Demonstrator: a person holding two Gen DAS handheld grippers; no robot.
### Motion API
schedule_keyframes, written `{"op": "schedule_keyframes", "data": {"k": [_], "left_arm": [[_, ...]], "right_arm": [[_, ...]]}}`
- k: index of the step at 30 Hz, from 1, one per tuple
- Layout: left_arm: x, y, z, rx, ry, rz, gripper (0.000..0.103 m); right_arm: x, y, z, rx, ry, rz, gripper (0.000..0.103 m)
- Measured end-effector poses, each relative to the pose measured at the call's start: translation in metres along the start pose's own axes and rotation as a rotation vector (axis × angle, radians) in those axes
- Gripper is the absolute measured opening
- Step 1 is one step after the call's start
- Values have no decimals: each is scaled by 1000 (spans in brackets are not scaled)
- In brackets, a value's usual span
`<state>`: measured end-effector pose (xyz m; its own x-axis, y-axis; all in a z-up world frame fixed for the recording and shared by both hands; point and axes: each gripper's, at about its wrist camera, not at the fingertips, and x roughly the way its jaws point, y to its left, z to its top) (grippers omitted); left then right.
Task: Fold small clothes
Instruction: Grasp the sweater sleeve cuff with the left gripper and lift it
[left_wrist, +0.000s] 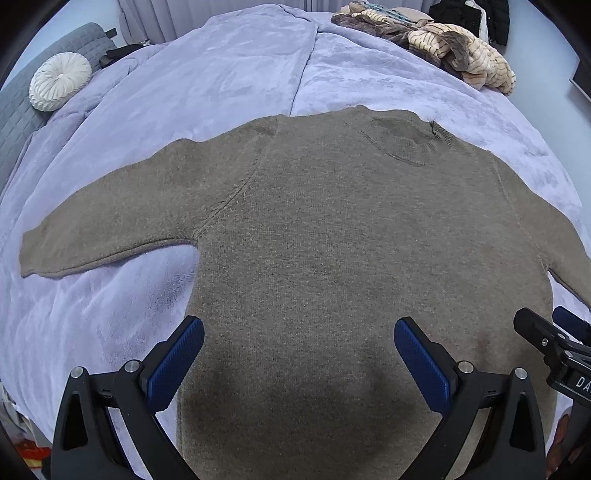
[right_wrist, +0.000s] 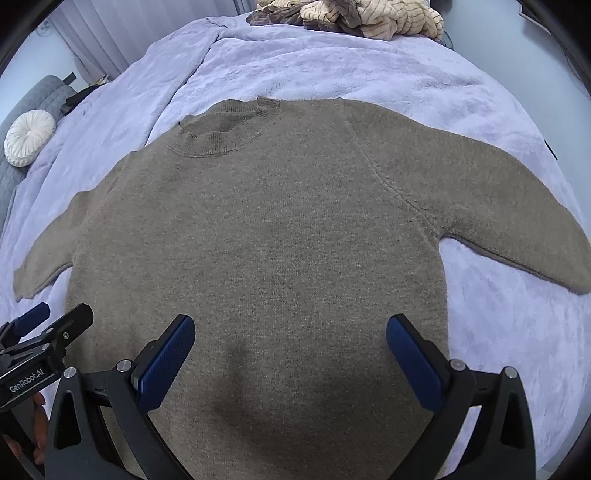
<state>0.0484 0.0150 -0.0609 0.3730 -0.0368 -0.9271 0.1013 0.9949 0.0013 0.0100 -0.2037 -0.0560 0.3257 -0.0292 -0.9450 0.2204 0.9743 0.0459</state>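
Your left gripper (left_wrist: 299, 352) and right gripper (right_wrist: 290, 349) hover spread over the soft, floppy sweater (left_wrist: 332, 240); pinch its sleeve cuff (left_wrist: 33, 254) at frame left.

Only 2 pieces of lettering can be read, both white print on black gripper bodies. In the right wrist view, the left gripper (right_wrist: 44, 325) at the near left edge carries "GenRobot.AI" along its black side bar. In the left wrist view, the right gripper (left_wrist: 554, 328) at the near right edge shows "DA" on its black bar, where the picture's rim cuts off the rest of the word. The sweater (left_wrist: 332, 229) shows no readable label or tag in either view.
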Motion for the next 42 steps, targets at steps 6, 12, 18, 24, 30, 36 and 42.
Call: {"op": "schedule_keyframes", "data": {"k": [6, 12, 18, 24, 30, 36, 42], "left_arm": [[-1, 26, 4, -34, -39, -46, 103], [-2, 135, 11, -243, -148, -36, 103], [12, 267, -2, -509, -197, 75, 103], [53, 343, -14, -754, -183, -111, 103], [60, 345, -14, -779, -274, -241, 9], [14, 323, 6, -658, -449, -212, 9], [-48, 233, 59, -358, -580, -236, 9]], "right_arm": [[-5, 12, 2, 17, -10, 55, 103], [-6, 34, -2, -22, -9, 74, 103], [3, 52, -6, -42, 19, 75, 103], [8, 77, -11, -82, 42, 77, 103], [-1, 91, -14, -116, 31, 66, 103], [-5, 85, -16, -109, 24, 97, 103], [-12, 72, -16, -73, -11, 157, 103]]}}
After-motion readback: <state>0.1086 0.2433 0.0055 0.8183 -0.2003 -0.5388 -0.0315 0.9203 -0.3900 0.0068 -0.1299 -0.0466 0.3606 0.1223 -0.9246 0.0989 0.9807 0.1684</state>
